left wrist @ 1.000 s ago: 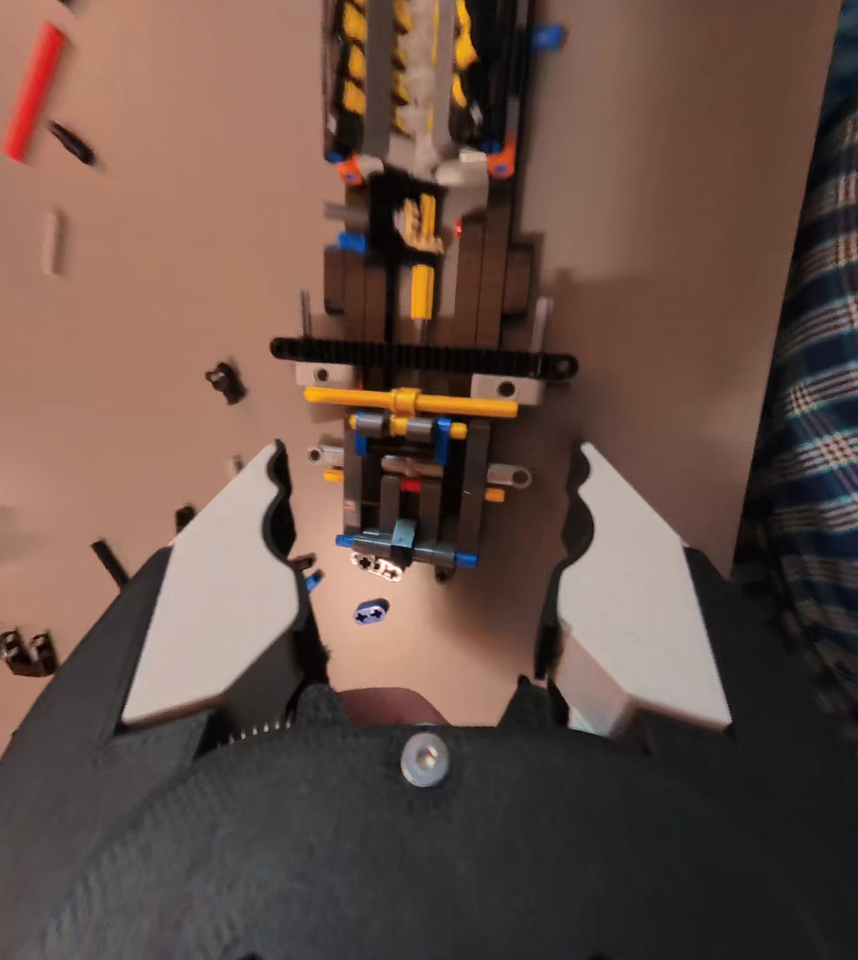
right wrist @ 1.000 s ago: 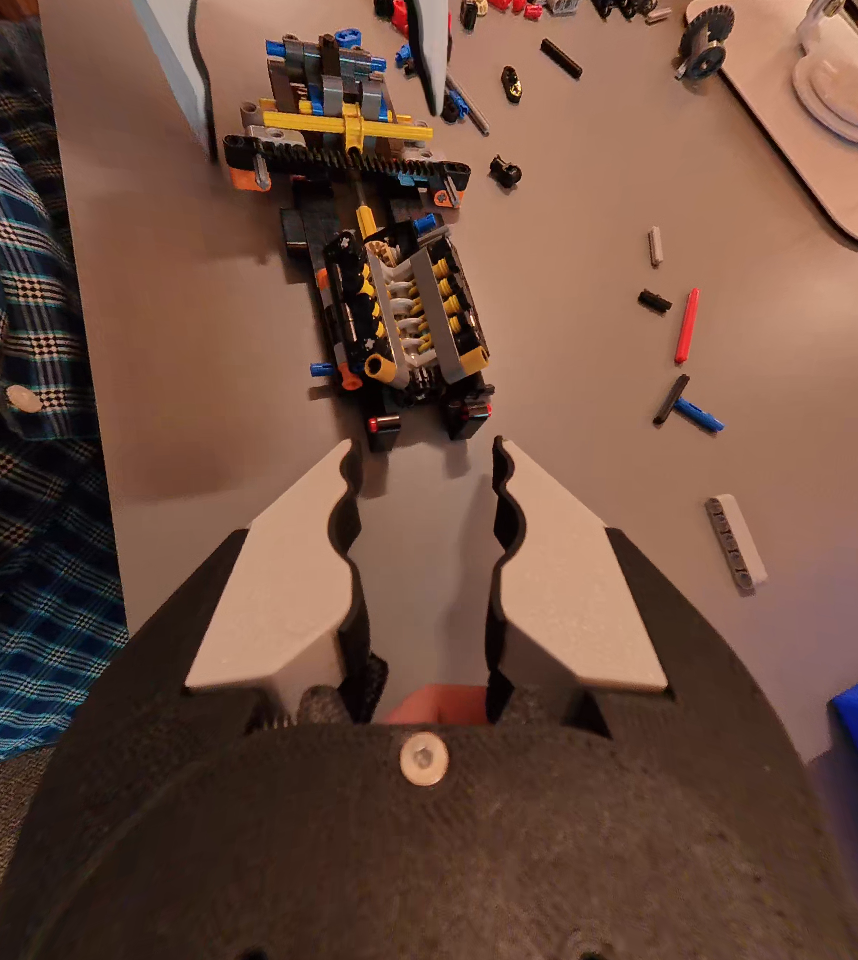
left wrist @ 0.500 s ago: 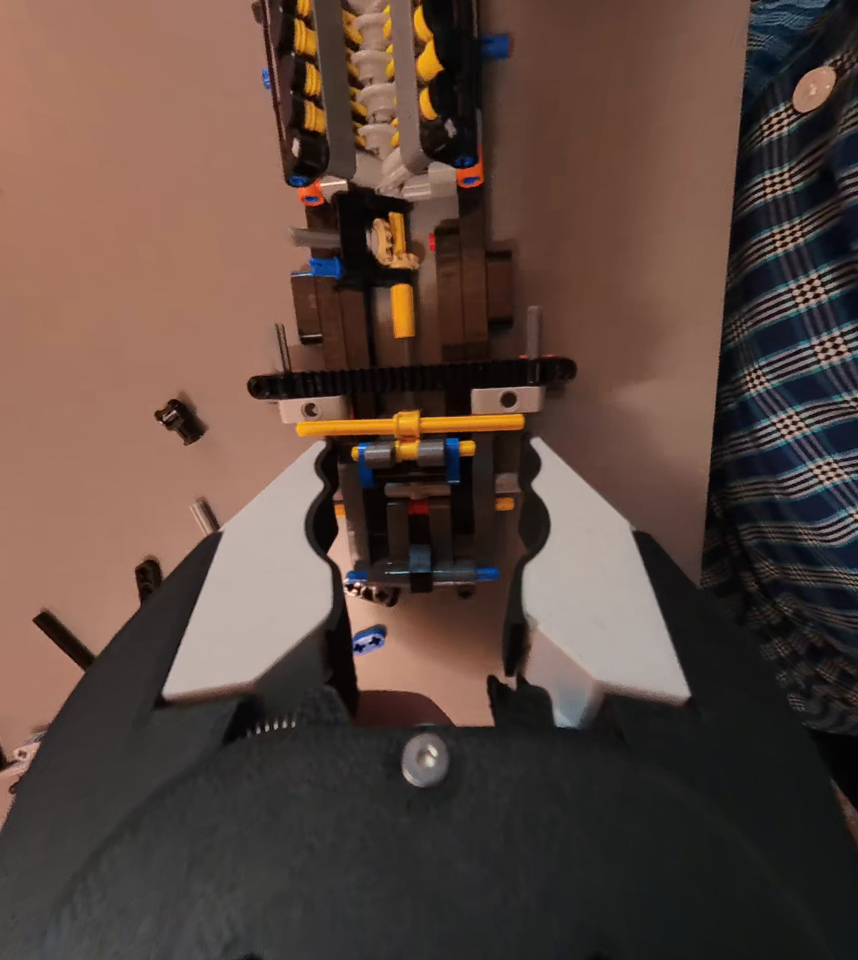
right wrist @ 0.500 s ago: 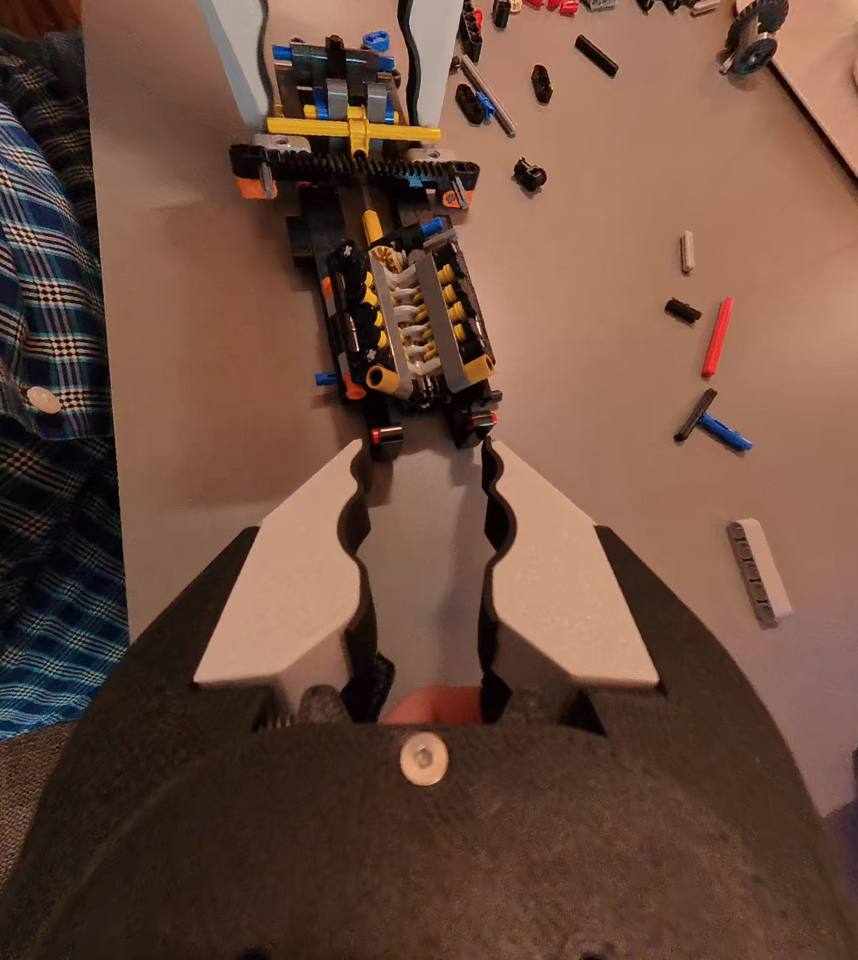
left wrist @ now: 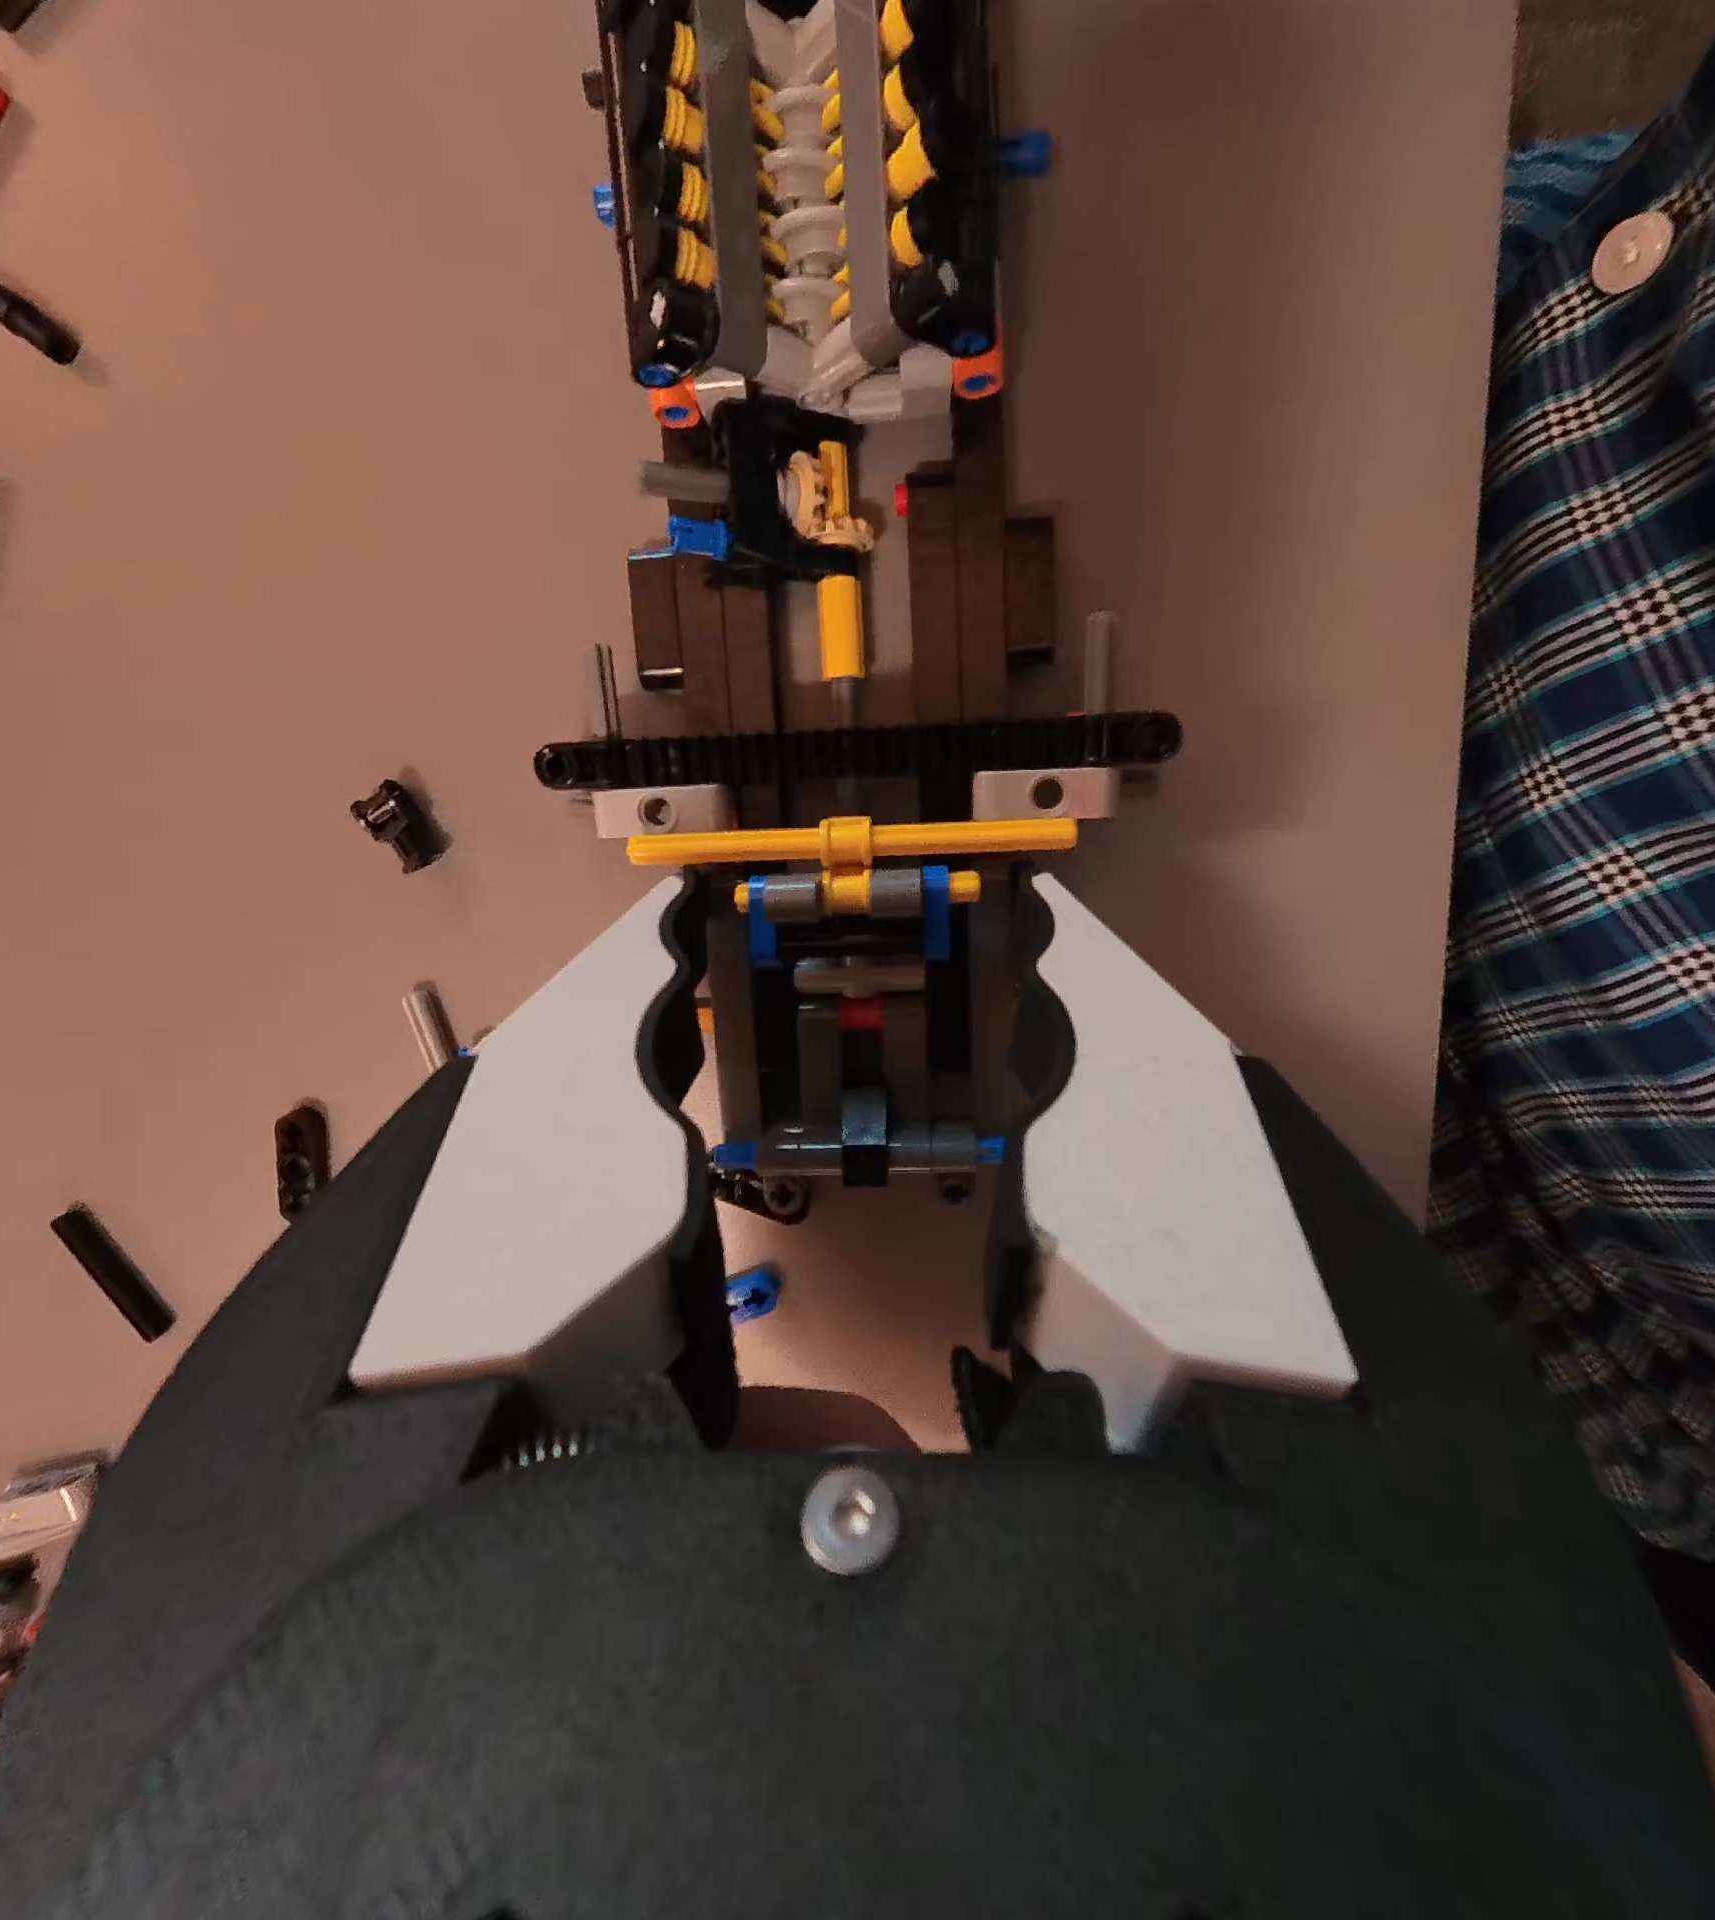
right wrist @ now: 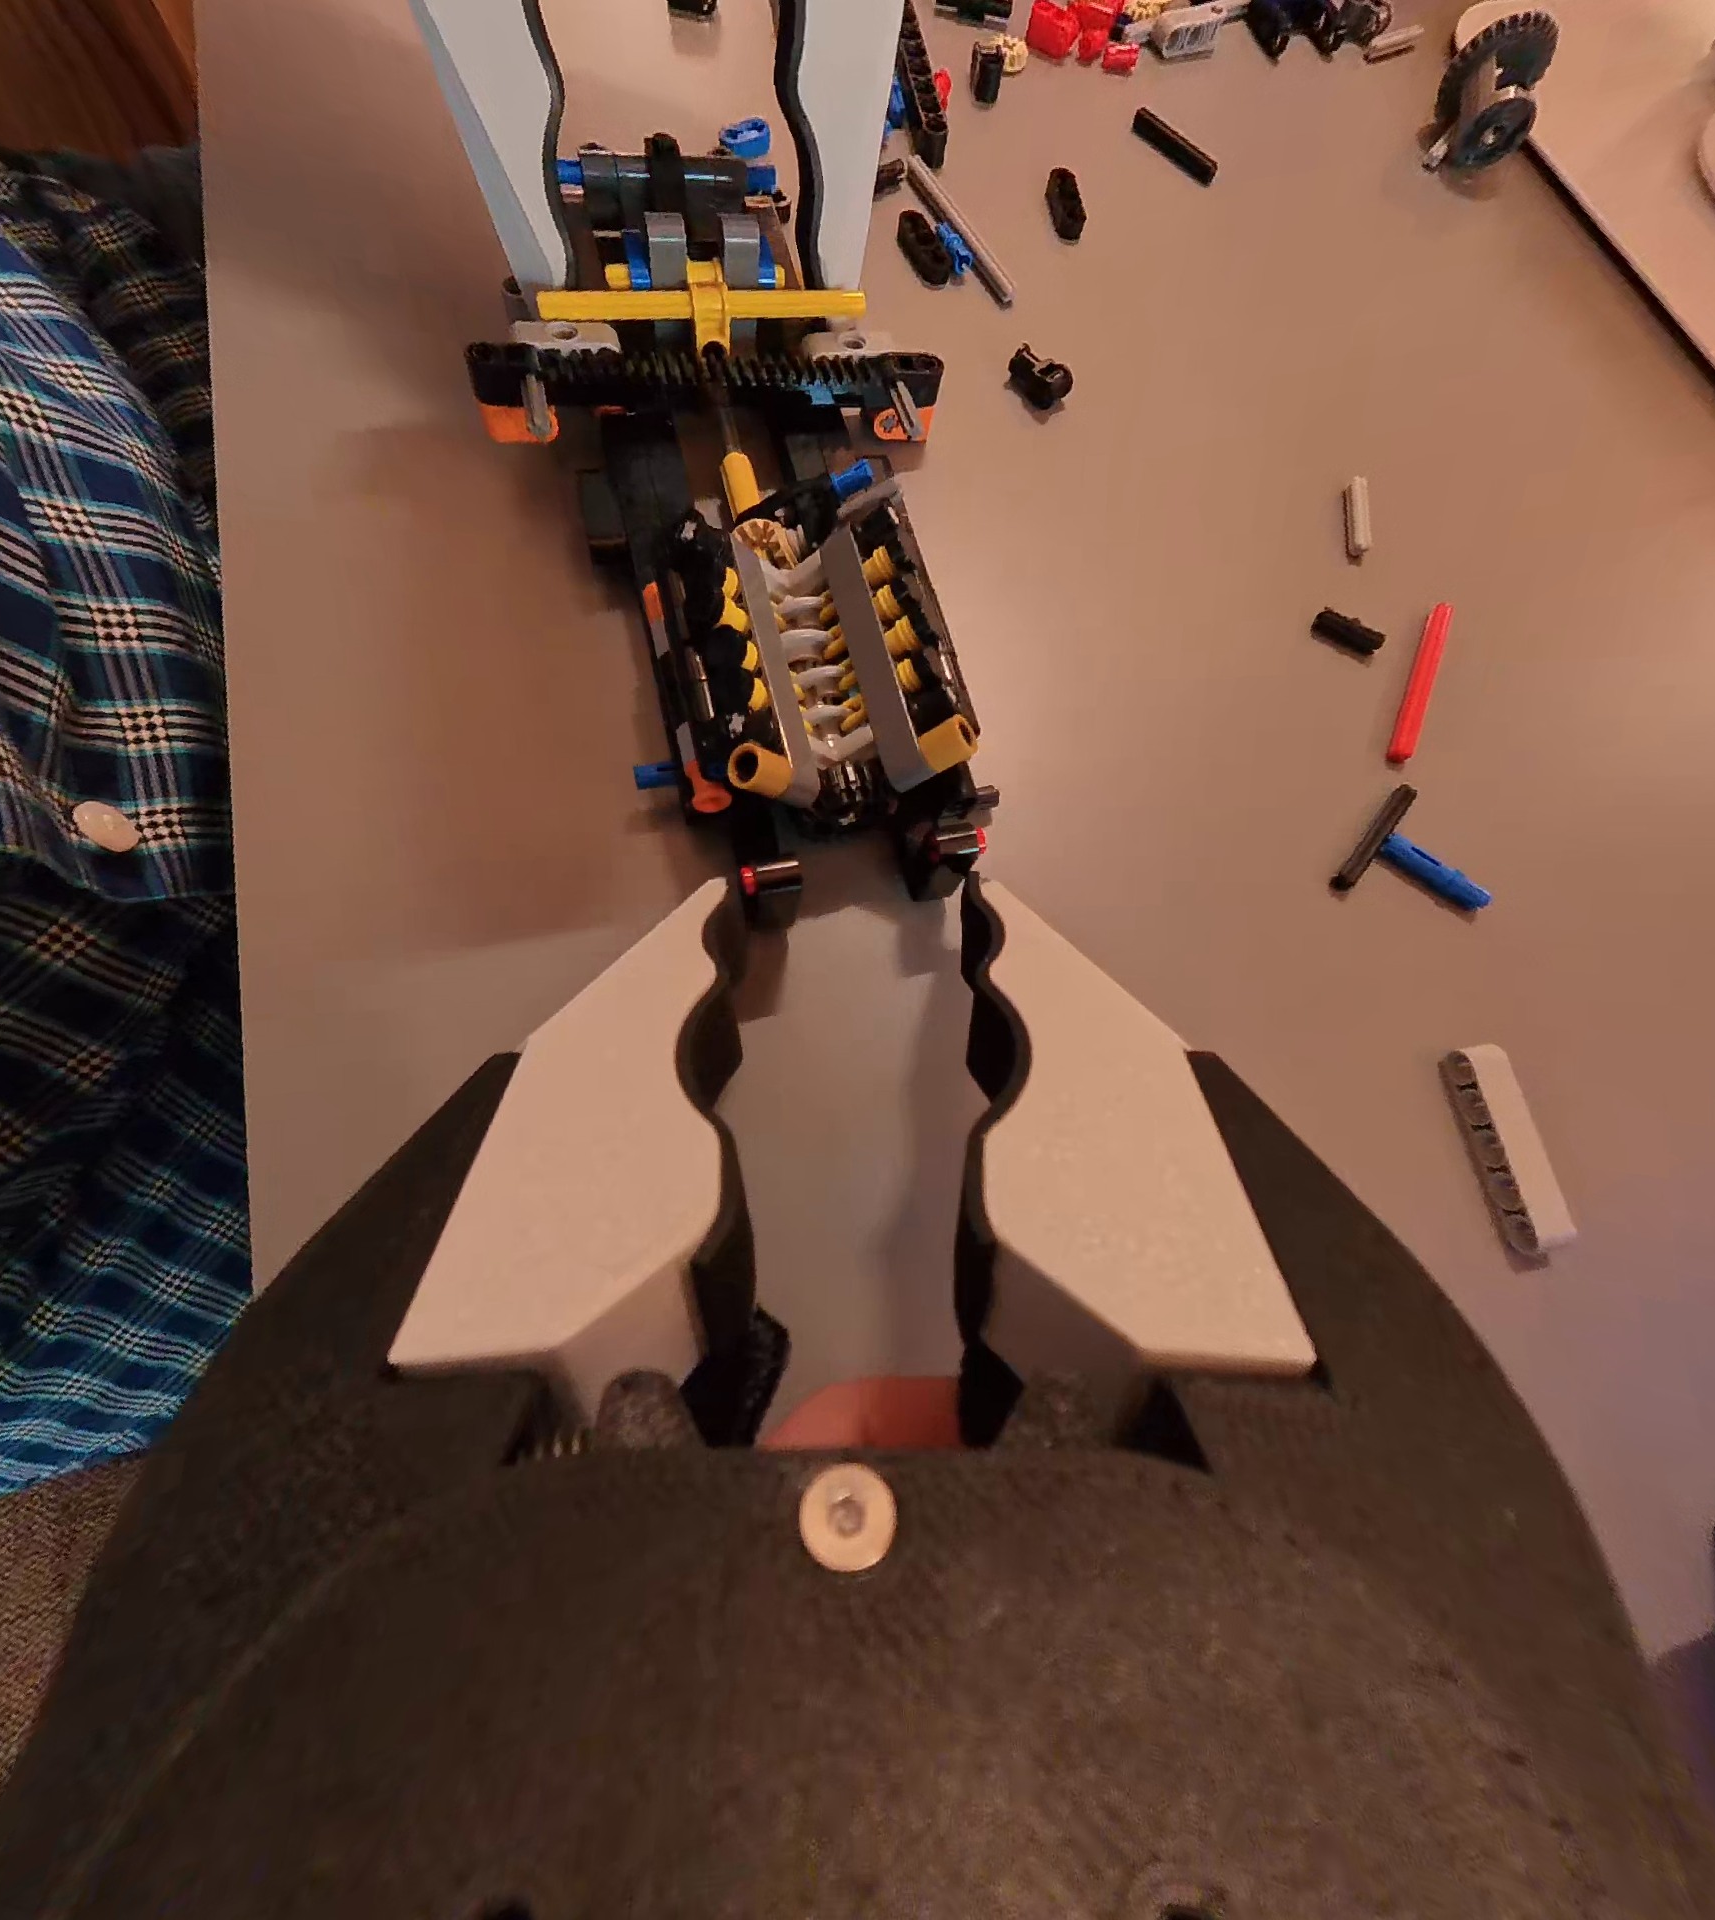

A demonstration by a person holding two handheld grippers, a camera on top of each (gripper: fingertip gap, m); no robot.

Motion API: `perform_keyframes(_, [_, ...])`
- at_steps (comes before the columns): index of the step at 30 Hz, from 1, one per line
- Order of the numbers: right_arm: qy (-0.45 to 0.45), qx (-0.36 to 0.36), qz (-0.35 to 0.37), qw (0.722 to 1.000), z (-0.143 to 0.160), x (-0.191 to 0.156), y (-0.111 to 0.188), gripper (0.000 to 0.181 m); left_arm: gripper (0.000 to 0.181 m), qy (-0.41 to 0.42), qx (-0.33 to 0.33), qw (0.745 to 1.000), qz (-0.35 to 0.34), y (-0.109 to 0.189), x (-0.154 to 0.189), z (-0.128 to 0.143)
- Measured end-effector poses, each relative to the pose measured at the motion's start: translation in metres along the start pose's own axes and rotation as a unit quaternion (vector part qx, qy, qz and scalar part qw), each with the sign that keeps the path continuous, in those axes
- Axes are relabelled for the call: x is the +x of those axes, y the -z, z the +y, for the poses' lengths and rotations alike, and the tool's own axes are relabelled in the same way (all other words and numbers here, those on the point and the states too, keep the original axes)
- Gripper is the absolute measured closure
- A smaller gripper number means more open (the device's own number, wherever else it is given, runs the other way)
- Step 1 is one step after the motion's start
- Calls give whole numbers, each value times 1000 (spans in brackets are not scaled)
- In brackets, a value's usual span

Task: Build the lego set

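Near the desk's point(right wrist: 417, 623) edge, just beside a person's plaid sleeve point(right wrist: 32, 623), we have the half-built lego chassis point(right wrist: 728, 499) lying flat and lengthwise between our two grippers, so each can take one end.

Our left gripper point(left wrist: 858, 904) straddles the steering end. Its grey fingers point(left wrist: 562, 1143) sit on either side of the narrow frame below the yellow cross axle point(left wrist: 853, 840), and the jaws look closed in against the frame's sides; we judge it a bracing grasp that keeps the model from sliding, though actual contact is hard to confirm. The black toothed rack point(left wrist: 858, 743) lies just past the fingertips, which stay off it, probably so it is not pushed out of place.

Our right gripper point(right wrist: 845, 894) sits at the opposite end, by the engine block point(right wrist: 822, 665) with its yellow pistons. Its jaws are partly open and hold nothing; the tips are just beside the two black prongs with red pins point(right wrist: 770, 881), lined up as if to close on that end or press it.

Loose parts lie well apart to the side, within reach: a red axle point(right wrist: 1419, 681), a grey beam point(right wrist: 1502, 1153), a blue pin point(right wrist: 1433, 871) and a black connector point(right wrist: 1040, 376). None is picked up, so we judge this a steadying or repositioning step before the next piece goes on.
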State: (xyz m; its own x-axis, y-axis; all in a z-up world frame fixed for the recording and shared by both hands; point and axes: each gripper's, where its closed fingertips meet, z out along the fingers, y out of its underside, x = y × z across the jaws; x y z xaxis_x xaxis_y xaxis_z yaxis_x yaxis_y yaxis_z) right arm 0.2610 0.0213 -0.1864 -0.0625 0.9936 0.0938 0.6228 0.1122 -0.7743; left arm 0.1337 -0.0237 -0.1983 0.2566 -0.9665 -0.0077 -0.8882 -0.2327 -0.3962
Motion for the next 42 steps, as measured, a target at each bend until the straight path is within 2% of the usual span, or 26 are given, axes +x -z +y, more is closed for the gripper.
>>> perform_keyframes(1, [-2, 2, -1, 1000, 0, 0, 1, 141, 125, 3, 4, 1000, 1, 0, 0, 0])
perform_keyframes(13, [-29, 5, 37, 999, 9, 2, 17, 138, 124, 67, 65, 995, 46, 5, -2, -5])
perform_keyframes(20, [12, -13, 92, 996, 16, -13, 20, 141, 124, 75, 75, 992, 67, 8, -2, -3])
perform_keyframes(27, [55, -23, 136, 989, 2, -24, 4, 153, 124, 61, 65, 994, 68, 11, -3, 5])
perform_keyframes(31, [51, -30, 167, 984, -1, -18, 0, 153, 124, 31, 45, 997, 58, 10, -2, 9])
perform_keyframes(42, [52, -30, 148, 987, -7, -20, -10, 167, 124, -10, 7, 999, 44, 10, -4, 14])
